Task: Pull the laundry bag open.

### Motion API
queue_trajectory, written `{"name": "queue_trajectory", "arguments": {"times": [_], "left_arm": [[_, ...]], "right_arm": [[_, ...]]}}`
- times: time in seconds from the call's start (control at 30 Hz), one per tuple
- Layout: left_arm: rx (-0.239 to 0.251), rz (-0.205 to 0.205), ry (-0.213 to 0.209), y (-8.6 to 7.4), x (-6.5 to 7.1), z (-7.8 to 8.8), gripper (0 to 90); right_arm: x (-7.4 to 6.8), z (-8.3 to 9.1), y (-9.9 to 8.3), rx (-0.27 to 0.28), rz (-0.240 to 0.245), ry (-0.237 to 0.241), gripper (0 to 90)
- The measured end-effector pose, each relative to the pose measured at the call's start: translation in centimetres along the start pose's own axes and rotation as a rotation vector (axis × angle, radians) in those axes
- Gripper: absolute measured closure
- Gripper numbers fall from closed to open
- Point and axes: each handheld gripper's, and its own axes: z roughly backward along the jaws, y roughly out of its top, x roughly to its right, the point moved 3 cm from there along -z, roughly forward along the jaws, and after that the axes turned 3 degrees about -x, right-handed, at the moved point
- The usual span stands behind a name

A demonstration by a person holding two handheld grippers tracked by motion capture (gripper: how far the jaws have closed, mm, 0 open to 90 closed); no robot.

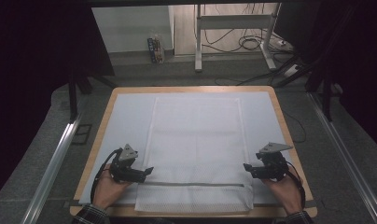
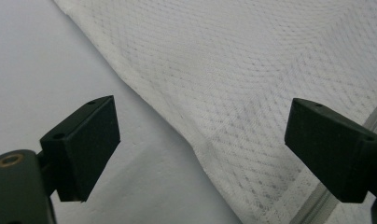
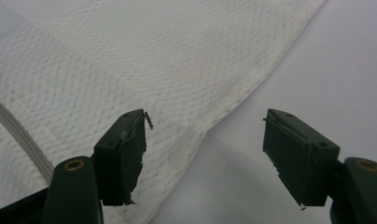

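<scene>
Now both grippers sit low at the near end of the surface (image 1: 107, 100), one at each side edge of the white mesh cloth (image 1: 196, 140). The left gripper (image 1: 147, 171) has its jaws spread wide with nothing pinched; in the left gripper view the cloth's hemmed edge (image 2: 177, 126) runs slantwise between the open pads and neither pad touches it. Same story on the right gripper (image 1: 246, 167): jaws apart and empty, the cloth edge (image 3: 242, 100) passing between them in the right gripper view.

The cloth lies flat along the middle of the surface on a pale underlay (image 1: 126, 121), with its near strip already folded over along a grey line (image 1: 196, 184) that looks like a zip or seam.

As I judge it, this is the pause after a fold has been laid down. To do it well, lift both grippers straight off so the pads don't drag the mesh back, then take the next hold at matching points on each side, so the fold stays square. The mesh looks light and floppy; an uneven pull would likely skew it.

Around the edges: a metal table frame (image 1: 233, 28) and loose cables (image 1: 252, 42) on the floor beyond, well apart from the work. Nothing on the surface blocks either hand.
</scene>
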Motion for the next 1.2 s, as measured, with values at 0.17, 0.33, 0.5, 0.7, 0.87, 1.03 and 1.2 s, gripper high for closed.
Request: {"name": "queue_trajectory", "arguments": {"times": [0.17,0.33,0.5,0.7,0.87,1.03,1.2], "left_arm": [[0.009,-0.008,0.003,0.0,0.0,0.1,9.8],[0.008,-0.043,0.024,-0.1,0.1,0.0,8.7],[0.040,-0.063,0.030,0.0,0.0,0.2,5.7],[0.045,-0.072,0.031,-0.1,0.0,0.1,4.8],[0.044,-0.089,0.038,0.0,0.2,0.1,4.5],[0.042,-0.103,0.043,0.0,0.3,0.1,4.5],[0.044,-0.125,0.050,0.3,0.7,0.2,4.7]], "right_arm": [[0.0,-0.1,0.0,0.000,0.000,-0.006,26.4],[-0.2,-0.1,0.2,0.013,0.007,-0.012,20.5],[-0.8,0.1,0.3,0.036,0.010,-0.009,9.6],[-1.1,0.6,-0.1,0.050,0.005,-0.014,0.4],[-1.1,1.1,-0.8,0.040,0.000,-0.016,0.8],[-1.3,1.5,-1.4,0.027,-0.022,0.015,3.6],[-1.9,2.2,-2.2,0.029,-0.029,0.014,3.5]]}}
